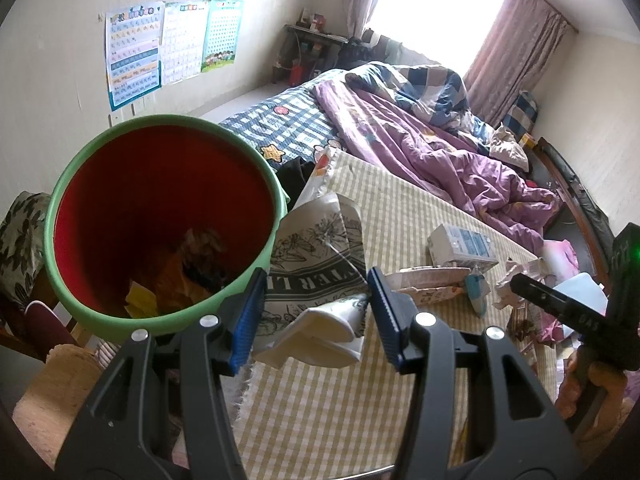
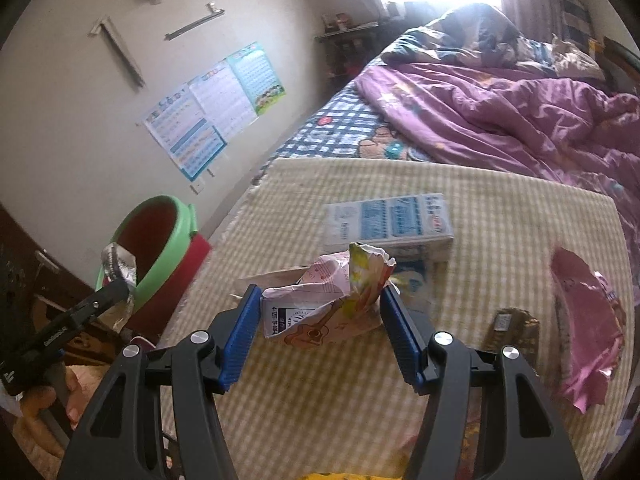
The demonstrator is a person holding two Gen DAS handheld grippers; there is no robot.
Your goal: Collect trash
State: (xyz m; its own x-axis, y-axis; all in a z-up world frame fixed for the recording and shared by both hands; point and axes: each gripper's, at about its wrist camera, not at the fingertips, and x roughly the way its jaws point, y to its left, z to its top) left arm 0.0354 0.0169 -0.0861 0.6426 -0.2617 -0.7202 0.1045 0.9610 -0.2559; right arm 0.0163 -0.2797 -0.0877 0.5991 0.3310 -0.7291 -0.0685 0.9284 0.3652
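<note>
The red bin with a green rim stands left of the checked table and holds crumpled scraps; it also shows in the right wrist view. My left gripper is open, its jaws either side of a black-and-white printed paper wrapper that hangs between them beside the bin's rim. My right gripper is open around a crumpled pink and yellow carton on the table. A white and blue milk carton lies just behind it.
The checked tablecloth also carries a pink wrapper at the right and a small brown packet. A bed with a purple quilt lies beyond. Posters hang on the left wall.
</note>
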